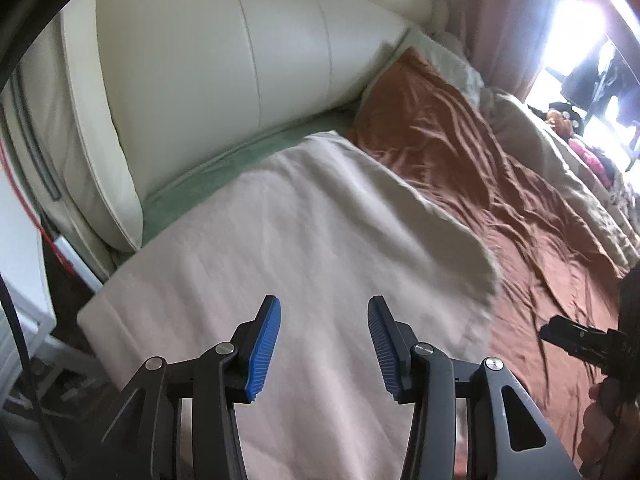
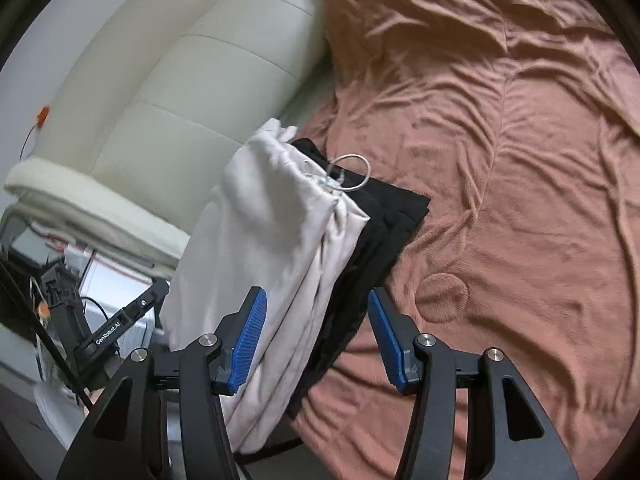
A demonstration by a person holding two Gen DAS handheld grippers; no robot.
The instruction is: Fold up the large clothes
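A large pale cream garment (image 1: 300, 220) lies spread over the bed's near corner. My left gripper (image 1: 324, 304) hovers above it, blue pads apart with nothing pinched between them. In the right wrist view the same pale garment (image 2: 280, 220) appears as a long folded strip with a gathered waistband and a white drawstring loop (image 2: 352, 172), lying on top of a folded black garment (image 2: 392, 208). My right gripper (image 2: 317, 292) stands open over the strip's near end; the cloth runs beneath the gap and the pads do not press on it. Each gripper's body shows at the edge of the other's view.
A cream padded headboard (image 1: 200, 60) curves behind the bed. A wrinkled brown blanket (image 2: 500, 120) covers the mattress to the right, and a green sheet (image 1: 224, 168) shows by the headboard. Cables and clutter (image 2: 60, 288) sit off the bed's left edge. A hand (image 1: 596, 420) holds the right gripper.
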